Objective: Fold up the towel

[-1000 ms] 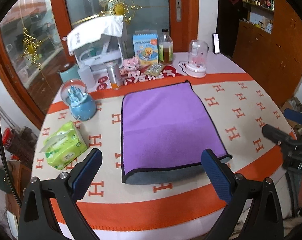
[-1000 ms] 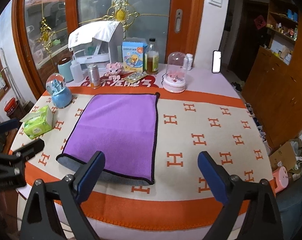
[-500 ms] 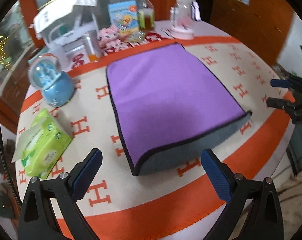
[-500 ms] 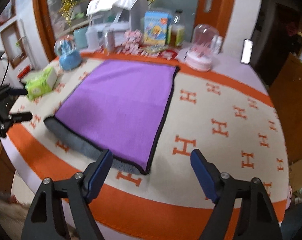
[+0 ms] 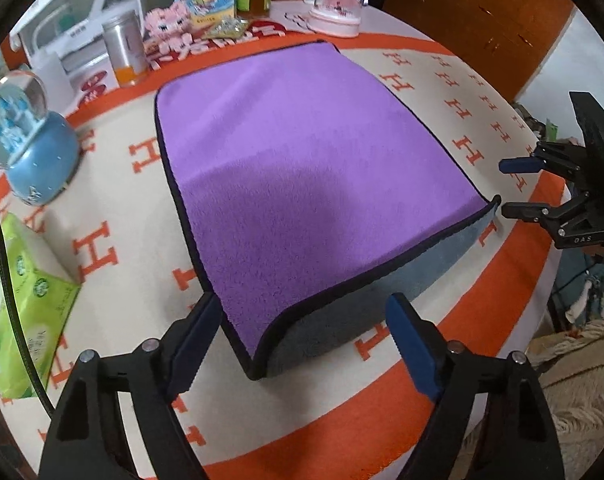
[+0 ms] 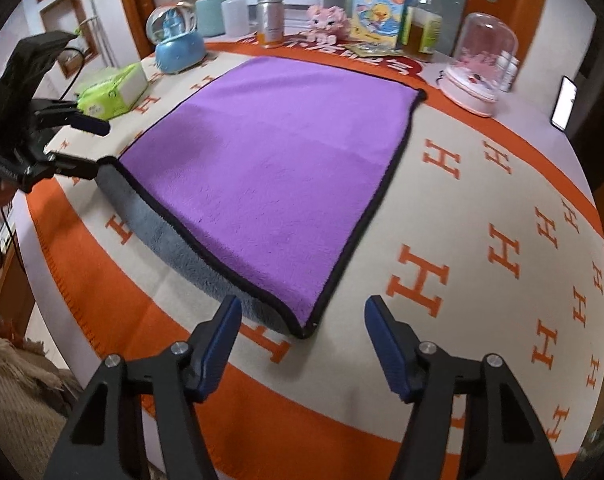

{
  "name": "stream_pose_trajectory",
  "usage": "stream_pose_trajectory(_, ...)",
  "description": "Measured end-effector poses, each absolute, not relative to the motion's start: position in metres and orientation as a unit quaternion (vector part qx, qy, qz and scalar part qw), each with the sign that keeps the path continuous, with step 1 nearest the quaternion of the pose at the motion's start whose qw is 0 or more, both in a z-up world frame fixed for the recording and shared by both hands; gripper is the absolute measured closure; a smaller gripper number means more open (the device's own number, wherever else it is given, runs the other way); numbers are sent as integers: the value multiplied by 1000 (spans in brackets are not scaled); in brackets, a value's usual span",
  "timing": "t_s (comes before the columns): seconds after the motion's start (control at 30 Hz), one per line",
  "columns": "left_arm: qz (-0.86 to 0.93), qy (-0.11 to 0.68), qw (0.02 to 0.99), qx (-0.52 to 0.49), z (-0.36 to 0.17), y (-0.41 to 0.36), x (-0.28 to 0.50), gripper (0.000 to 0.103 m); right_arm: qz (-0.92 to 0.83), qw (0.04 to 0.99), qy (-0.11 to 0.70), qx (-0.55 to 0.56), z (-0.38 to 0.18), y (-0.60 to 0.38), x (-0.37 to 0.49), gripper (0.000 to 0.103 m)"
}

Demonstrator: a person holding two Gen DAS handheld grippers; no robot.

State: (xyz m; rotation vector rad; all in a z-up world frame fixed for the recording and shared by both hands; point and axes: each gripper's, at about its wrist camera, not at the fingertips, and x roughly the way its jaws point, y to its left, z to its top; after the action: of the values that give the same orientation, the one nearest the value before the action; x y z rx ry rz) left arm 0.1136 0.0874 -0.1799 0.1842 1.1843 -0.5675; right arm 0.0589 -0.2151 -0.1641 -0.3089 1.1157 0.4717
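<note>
A purple towel [image 5: 302, 152] with a black hem lies flat on the table, its grey underside showing along the near edge; it also shows in the right wrist view [image 6: 278, 168]. My left gripper [image 5: 302, 332] is open, its fingers straddling the towel's near left corner. My right gripper [image 6: 302, 336] is open, just in front of the near right corner. Each gripper also appears in the other's view, the right gripper [image 5: 514, 188] and the left gripper [image 6: 90, 148] both open at a towel corner.
A green tissue pack [image 5: 18, 304] and a blue snow globe [image 5: 26, 140] stand left of the towel. A can [image 5: 126, 52], a box, a bottle and a glass dome [image 5: 338, 4] line the far side. The orange-and-cream tablecloth [image 6: 482, 240] extends right.
Both grippers have moved down and forward toward the towel's near corners. The left fingers now straddle the left corner; the right gripper is close to the right corner.
</note>
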Motion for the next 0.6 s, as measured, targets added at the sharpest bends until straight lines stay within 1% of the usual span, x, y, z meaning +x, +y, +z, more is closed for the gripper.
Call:
stream_pose_trajectory(0.07,-264,556,783,87,-184,88,116,22,227,806,527,-147,-167,-214,62,45)
stream_pose_trajectory(0.13,-270,566,774,85,-189,89,117,29,234,802,530,-146,-170,-213,65,46)
stream_pose_trajectory(0.23,-280,577,763,86,-195,88,117,35,242,798,532,-146,-174,-212,68,48)
stream_pose_trajectory(0.33,-288,584,753,88,-198,87,116,37,251,792,536,-146,-176,-210,71,53)
stream_pose_trajectory(0.4,-294,587,749,91,-199,86,116,37,260,788,537,-149,-177,-209,71,54)
stream_pose_trajectory(0.47,-301,592,742,92,-202,86,116,41,268,785,537,-153,-178,-207,71,57)
stream_pose_trajectory(0.5,-304,596,737,93,-204,85,116,44,272,782,538,-155,-179,-206,71,60)
stream_pose_trajectory(0.57,-305,602,732,96,-207,83,117,45,276,779,540,-157,-180,-205,71,64)
stream_pose_trajectory(0.6,-305,604,729,98,-209,83,117,46,277,778,540,-158,-180,-205,71,68)
